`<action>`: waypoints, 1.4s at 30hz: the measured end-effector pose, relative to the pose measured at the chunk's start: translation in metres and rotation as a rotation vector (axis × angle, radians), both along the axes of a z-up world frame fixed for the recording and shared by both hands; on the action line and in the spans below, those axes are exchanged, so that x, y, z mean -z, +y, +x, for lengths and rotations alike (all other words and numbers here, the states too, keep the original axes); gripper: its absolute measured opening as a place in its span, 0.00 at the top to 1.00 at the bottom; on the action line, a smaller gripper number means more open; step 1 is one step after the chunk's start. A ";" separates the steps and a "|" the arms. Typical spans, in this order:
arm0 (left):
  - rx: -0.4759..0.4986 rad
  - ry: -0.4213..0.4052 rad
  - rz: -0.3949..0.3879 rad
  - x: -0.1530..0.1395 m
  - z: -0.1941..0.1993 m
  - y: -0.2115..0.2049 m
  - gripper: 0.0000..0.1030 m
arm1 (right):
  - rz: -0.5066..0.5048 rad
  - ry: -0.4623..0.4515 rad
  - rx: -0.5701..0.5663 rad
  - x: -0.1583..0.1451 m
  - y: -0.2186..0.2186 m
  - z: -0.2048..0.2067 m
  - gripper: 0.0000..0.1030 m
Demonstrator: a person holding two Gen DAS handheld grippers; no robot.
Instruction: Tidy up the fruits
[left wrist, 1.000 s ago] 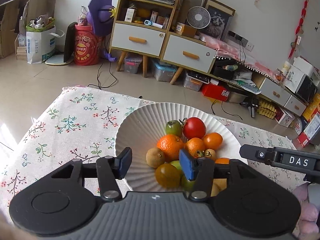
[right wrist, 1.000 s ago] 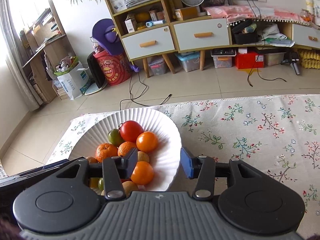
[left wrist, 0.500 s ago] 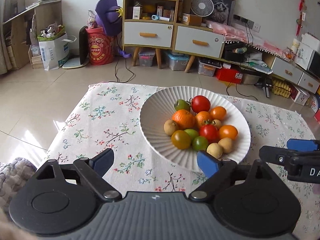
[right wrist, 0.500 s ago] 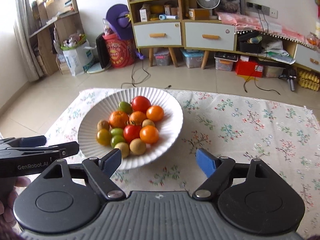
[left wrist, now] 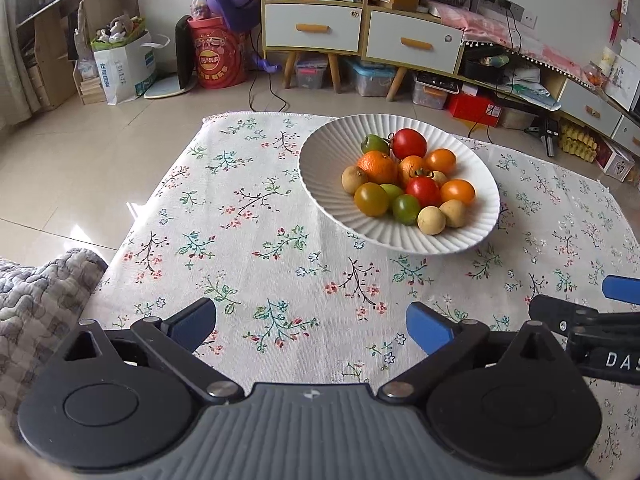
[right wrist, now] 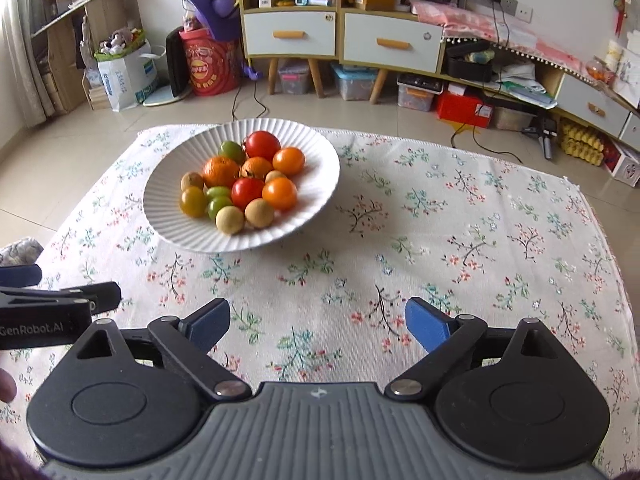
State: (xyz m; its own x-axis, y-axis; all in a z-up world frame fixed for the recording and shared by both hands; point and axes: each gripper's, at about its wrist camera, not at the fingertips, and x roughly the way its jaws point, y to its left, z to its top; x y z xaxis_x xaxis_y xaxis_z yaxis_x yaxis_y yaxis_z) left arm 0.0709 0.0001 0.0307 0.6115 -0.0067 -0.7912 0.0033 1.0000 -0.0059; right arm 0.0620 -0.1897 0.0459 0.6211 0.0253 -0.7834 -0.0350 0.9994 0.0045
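Fruits [left wrist: 404,184] sit in a pile in the white plate [left wrist: 320,184], and the plate rests on the flowery cloth [left wrist: 248,248].

A second ago both claws were right down at the plate, with their blue tips close together next to the fruit. Now both have backed away and the whole plate shows in each view. All the fruit is in the plate and none lies on the cloth. So it looks like the tidying job is done, or nearly done.

The left claw [left wrist: 311,327] is opening, and its two blue tips stand far apart. Nothing is between them, only bare cloth below. It holds nothing and touches nothing.

The right claw [right wrist: 318,322] is opening too, with its blue tips wide apart. It is empty as well, and only the cloth shows in the gap.

The two claws are side by side. Each one peeks into the edge of the other's view.

A bit further out is the plate, well apart from both claws. In it are red tomatoes [right wrist: 262,145], orange ones [right wrist: 280,193], green ones [right wrist: 232,151] and some little tan round fruits [right wrist: 229,219]. They touch each other in a heap near the middle.

Past the cloth is the tiled floor [left wrist: 120,128]. A grey blanket [left wrist: 36,304] lies by the near left edge. Far back stands a cabinet with drawers [left wrist: 316,26].
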 end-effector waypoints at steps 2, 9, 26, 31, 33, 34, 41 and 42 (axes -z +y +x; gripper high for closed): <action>-0.007 -0.013 0.022 -0.002 -0.003 -0.002 0.03 | -0.023 -0.006 -0.005 0.002 0.005 -0.002 0.05; -0.016 -0.021 0.045 0.001 -0.005 -0.005 0.03 | -0.084 -0.009 -0.014 0.011 0.013 -0.002 0.03; -0.004 -0.025 0.061 0.003 -0.009 -0.011 0.03 | -0.067 0.021 0.013 0.016 0.011 -0.003 0.02; -0.004 -0.026 0.062 0.003 -0.009 -0.012 0.03 | -0.054 0.027 0.022 0.016 0.009 -0.002 0.01; -0.003 -0.025 0.063 0.004 -0.009 -0.012 0.03 | -0.055 0.028 0.022 0.016 0.009 -0.002 0.01; -0.003 -0.024 0.063 0.004 -0.009 -0.012 0.03 | -0.056 0.029 0.021 0.017 0.009 -0.002 0.01; -0.004 -0.025 0.064 0.004 -0.008 -0.012 0.03 | -0.055 0.025 0.022 0.016 0.009 -0.002 0.01; -0.004 -0.025 0.065 0.004 -0.009 -0.012 0.03 | -0.055 0.023 0.023 0.016 0.009 -0.002 0.01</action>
State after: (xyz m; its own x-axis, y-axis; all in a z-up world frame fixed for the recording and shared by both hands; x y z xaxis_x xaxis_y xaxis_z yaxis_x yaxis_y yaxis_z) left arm 0.0624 -0.0124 0.0266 0.6309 0.0467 -0.7745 -0.0014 0.9983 0.0590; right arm 0.0601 -0.1804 0.0302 0.6027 -0.0322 -0.7973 -0.0130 0.9987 -0.0501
